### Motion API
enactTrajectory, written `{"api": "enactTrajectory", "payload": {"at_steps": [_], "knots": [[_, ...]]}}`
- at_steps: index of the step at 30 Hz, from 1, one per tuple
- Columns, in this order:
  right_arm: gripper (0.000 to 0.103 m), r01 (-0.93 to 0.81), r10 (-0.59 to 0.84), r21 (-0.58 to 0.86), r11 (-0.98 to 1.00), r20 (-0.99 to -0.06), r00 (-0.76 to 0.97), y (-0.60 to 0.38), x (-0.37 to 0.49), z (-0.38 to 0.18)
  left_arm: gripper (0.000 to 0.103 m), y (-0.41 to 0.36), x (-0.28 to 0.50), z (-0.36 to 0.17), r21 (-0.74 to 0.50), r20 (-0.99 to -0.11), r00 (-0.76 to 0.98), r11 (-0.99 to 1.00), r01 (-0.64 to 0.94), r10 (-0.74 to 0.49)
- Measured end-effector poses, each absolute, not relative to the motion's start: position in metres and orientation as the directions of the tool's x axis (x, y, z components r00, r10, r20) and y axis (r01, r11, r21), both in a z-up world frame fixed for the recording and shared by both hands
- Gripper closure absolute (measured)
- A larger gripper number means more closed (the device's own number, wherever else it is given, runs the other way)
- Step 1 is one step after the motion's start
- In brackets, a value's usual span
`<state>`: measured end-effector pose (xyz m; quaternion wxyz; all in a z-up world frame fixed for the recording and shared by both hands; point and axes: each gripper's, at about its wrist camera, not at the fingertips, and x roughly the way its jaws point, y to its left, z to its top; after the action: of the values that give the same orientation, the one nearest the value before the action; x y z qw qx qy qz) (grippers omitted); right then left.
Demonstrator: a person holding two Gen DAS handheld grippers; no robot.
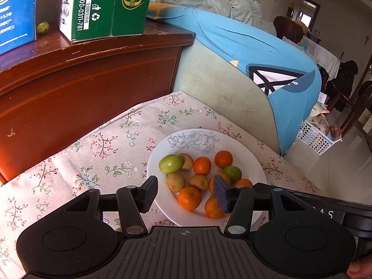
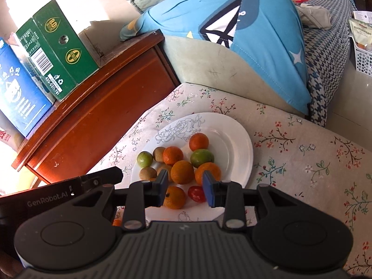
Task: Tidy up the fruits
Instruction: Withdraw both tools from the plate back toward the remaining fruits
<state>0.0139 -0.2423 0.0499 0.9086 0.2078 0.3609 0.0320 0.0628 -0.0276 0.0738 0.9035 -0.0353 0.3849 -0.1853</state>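
left gripper [image 1: 184,194]: my fingers are spread fairly wide, nothing pinched between the pads, just hanging over the near edge of the plate.

right gripper [image 2: 184,189]: fingers narrower than my left pair but there's a clear gap, and I'm not gripping anything. It's empty.

plate [image 1: 241,148]: white with a rose outline at the far rim, straight ahead of both pairs of fingers, sitting on the floral cloth [image 1: 111,148].

oranges [image 1: 189,198]: a bunch of them piled in the near half of the plate. In the left view one sits right in the gap between my fingers, below them, and another is tucked partly behind my right-hand pad.

green fruit [image 1: 170,163]: two of them. One is at the far left of the pile, the other is further right, beyond my fingertips.

brown fruit [image 1: 175,182]: a few small ones mixed in with the oranges, just past my left fingers.

red fruit [image 2: 196,193]: small, showing through the gap of my right fingers, beside an orange, touching or nearly so.

cabinet [image 1: 81,88]: wooden, off to the left beyond my fingers, with a green box [image 1: 104,7] on top.

cushion [image 1: 244,46]: blue, well past the plate.
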Motion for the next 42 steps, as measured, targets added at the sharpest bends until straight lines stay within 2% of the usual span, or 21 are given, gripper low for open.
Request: {"api": "enactTrajectory", "payload": {"at_steps": [11, 26, 31, 42], "knots": [[0.069, 0.020, 0.247, 0.370, 0.929, -0.658, 0.711, -0.213, -0.003, 0.044, 0.051, 0.002, 0.040, 0.072, -0.177, -0.705, 0.641, 0.950, 0.258, -0.305], [0.069, -0.031, 0.293, 0.369, 0.929, -0.683, 0.669, -0.186, -0.020, 0.028, 0.050, 0.023, 0.013, 0.054, -0.099, -0.745, 0.619, 0.958, 0.268, -0.250], [0.069, -0.048, 0.311, 0.370, 0.928, -0.694, 0.649, -0.175, -0.016, 0.022, 0.037, 0.027, 0.009, 0.045, -0.059, -0.763, 0.608, 0.960, 0.274, -0.220], [0.069, -0.047, 0.303, 0.352, 0.935, -0.722, 0.623, -0.159, -0.002, 0.005, 0.036, 0.025, 0.008, 0.031, -0.043, -0.797, 0.563, 0.951, 0.307, -0.218]]}}
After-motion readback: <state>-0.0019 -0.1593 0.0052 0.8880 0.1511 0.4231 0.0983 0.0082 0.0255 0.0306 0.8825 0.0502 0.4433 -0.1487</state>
